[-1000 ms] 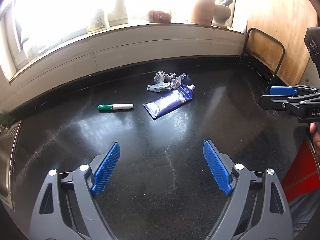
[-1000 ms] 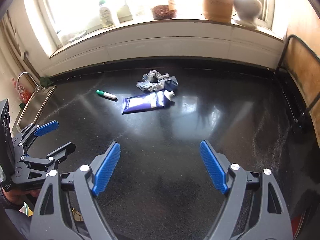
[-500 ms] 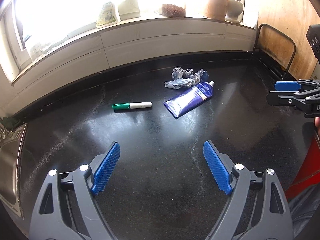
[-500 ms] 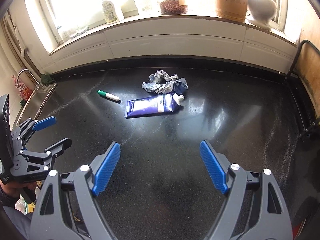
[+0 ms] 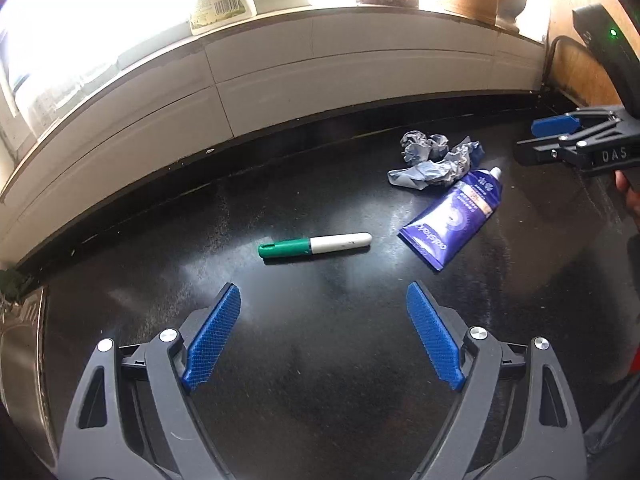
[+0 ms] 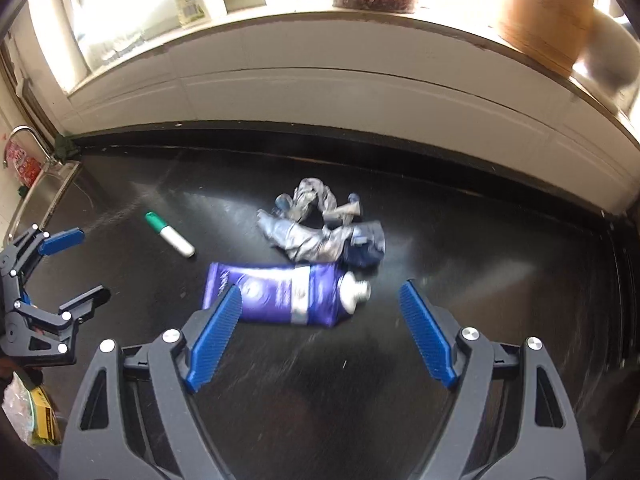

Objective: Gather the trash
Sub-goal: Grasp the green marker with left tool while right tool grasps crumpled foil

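Note:
Three pieces of trash lie on the black counter: a green-and-white marker (image 5: 315, 245) (image 6: 169, 234), a purple tube (image 5: 454, 221) (image 6: 286, 293) with a white cap, and a crumpled grey-blue wrapper (image 5: 434, 160) (image 6: 320, 230) behind the tube. My left gripper (image 5: 323, 334) is open and empty, with the marker just ahead of its fingertips. My right gripper (image 6: 320, 334) is open and empty, with the tube just ahead, near its left finger. Each gripper shows in the other's view, the right (image 5: 560, 140) and the left (image 6: 60, 268).
A white tiled backsplash (image 5: 280, 92) runs behind the counter under a window sill with a bottle (image 5: 220, 0) and jars. A steel sink (image 6: 44, 192) with a tap lies at the left. A black wire rack (image 5: 556, 60) and wooden panel stand at the right.
Both grippers have moved forward toward the trash. The marker now lies close ahead of the left gripper and the tube close ahead of the right. Both stay open.

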The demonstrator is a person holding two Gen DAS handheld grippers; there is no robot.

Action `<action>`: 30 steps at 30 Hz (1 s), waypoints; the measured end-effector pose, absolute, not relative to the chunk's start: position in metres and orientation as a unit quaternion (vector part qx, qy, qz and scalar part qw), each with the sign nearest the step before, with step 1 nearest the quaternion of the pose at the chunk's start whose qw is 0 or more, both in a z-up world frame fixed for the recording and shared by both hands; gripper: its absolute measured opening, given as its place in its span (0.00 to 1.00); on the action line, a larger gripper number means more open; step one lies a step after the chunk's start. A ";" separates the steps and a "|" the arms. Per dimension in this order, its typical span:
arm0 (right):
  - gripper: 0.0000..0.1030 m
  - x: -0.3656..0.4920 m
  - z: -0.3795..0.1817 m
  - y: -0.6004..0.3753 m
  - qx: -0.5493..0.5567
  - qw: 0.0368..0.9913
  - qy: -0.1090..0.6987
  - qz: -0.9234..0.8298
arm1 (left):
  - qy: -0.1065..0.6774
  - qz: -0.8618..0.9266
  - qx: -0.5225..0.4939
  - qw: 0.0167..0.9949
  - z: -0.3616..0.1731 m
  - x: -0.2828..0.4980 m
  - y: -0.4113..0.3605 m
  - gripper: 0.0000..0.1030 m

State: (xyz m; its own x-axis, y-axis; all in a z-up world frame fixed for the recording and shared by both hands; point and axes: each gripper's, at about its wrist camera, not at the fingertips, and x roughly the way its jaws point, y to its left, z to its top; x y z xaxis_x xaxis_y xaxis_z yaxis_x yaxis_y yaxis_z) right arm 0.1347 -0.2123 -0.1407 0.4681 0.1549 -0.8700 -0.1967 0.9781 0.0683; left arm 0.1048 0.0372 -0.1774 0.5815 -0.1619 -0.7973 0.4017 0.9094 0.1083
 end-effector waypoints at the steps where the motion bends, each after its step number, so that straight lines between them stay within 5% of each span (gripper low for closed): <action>1: 0.77 0.147 -0.145 -0.212 -0.026 0.853 0.510 0.105 | 0.429 -0.171 0.154 0.874 -0.182 0.115 0.039 0.81; 17: 0.62 0.259 -0.220 -0.207 -0.067 0.811 0.562 0.149 | 0.449 -0.293 0.241 0.809 -0.234 0.205 0.042 0.80; 18: 0.56 0.263 -0.220 -0.207 -0.067 0.812 0.559 0.152 | 0.452 -0.294 0.233 0.810 -0.234 0.208 0.042 0.79; 19: 0.43 0.266 -0.219 -0.206 -0.067 0.814 0.556 0.154 | 0.453 -0.295 0.225 0.811 -0.234 0.208 0.043 0.76; 21: 0.33 0.270 -0.218 -0.203 -0.066 0.815 0.554 0.157 | 0.456 -0.294 0.213 0.812 -0.233 0.207 0.043 0.67; 25: 0.30 0.270 -0.214 -0.201 -0.065 0.816 0.552 0.157 | 0.463 -0.281 0.211 0.814 -0.229 0.194 0.036 0.26; 27: 0.30 0.264 -0.204 -0.200 -0.058 0.820 0.549 0.154 | 0.472 -0.266 0.207 0.814 -0.227 0.188 0.029 0.15; 30: 0.30 0.247 -0.184 -0.197 -0.051 0.829 0.537 0.148 | 0.477 -0.243 0.192 0.822 -0.221 0.175 0.024 0.13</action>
State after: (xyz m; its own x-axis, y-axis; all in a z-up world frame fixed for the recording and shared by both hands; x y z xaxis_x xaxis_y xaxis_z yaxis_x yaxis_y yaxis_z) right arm 0.2467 -0.1965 -0.1843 0.3784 0.1908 -0.9057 -0.3012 0.9507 0.0744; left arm 0.1750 0.0238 -0.2211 0.4262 -0.2165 -0.8783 0.5824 0.8086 0.0833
